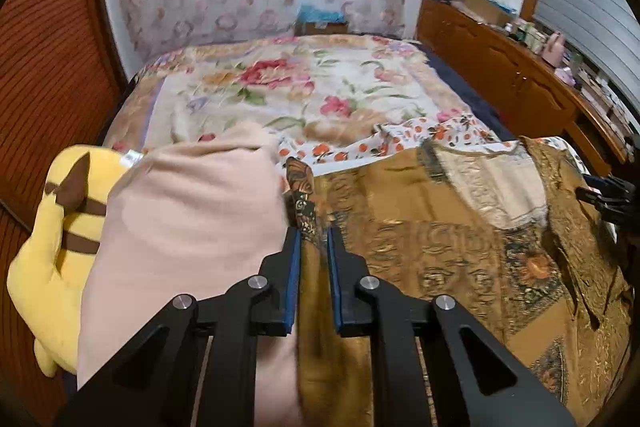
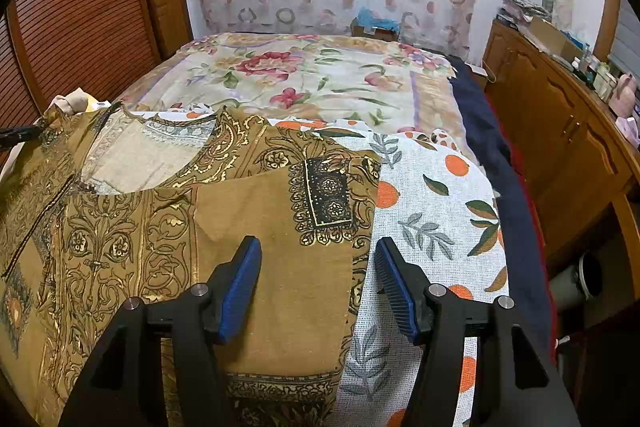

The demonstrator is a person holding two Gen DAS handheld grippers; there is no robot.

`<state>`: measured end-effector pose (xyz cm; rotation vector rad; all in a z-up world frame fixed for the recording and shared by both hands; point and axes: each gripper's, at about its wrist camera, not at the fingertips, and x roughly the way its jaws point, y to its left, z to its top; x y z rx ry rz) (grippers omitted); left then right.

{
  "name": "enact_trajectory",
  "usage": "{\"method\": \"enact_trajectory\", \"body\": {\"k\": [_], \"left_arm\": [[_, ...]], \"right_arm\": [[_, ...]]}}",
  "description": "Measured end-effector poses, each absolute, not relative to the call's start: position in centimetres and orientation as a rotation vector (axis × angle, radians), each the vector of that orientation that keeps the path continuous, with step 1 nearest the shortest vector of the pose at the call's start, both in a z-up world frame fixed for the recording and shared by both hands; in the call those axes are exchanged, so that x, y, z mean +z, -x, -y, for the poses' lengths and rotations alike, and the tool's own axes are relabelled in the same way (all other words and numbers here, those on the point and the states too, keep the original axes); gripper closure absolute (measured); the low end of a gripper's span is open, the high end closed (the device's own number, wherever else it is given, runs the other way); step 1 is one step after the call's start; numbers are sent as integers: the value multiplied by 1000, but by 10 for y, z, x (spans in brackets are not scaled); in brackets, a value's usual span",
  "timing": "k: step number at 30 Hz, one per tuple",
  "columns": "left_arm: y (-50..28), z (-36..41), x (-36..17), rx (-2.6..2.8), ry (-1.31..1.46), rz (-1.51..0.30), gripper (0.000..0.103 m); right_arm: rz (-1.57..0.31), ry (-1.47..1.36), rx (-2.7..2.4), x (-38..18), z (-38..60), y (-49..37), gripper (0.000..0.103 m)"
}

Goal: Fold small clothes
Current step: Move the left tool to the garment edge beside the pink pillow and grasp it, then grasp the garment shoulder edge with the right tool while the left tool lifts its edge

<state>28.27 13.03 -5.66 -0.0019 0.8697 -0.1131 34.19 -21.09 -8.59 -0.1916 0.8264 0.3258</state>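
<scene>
The left tool [image 1: 313, 233] pinches an edge of the brown patterned garment [image 1: 440, 247] between narrow fingers, beside a pink pillow [image 1: 192, 227] at nine o'clock. The right tool [image 2: 318, 247] hangs wide open over the garment's sleeve [image 2: 288, 267], which lies spread on the orange-print cloth [image 2: 432, 195] on the bed [image 2: 320, 75].

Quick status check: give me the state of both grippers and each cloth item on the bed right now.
left gripper: jaws narrowed on a raised fold of the brown garment.
right gripper: open, above the garment, holding nothing.
brown patterned garment: spread on the bed, one edge lifted at the left gripper.
orange-print cloth: lying flat under the garment.
pink cloth: bunched beside the left gripper.
</scene>
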Motion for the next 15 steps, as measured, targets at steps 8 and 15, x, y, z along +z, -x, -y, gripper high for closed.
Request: {"method": "enact_trajectory", "body": {"k": [8,15], "left_arm": [[-292,-120,-58,-66,-62,-903,89],[-303,-122,-71,-87,-70,-936,88]], "right_arm": [[-827,187,322,-86,211,-344,40],[-827,188,322,-86,211,-345,40]]}}
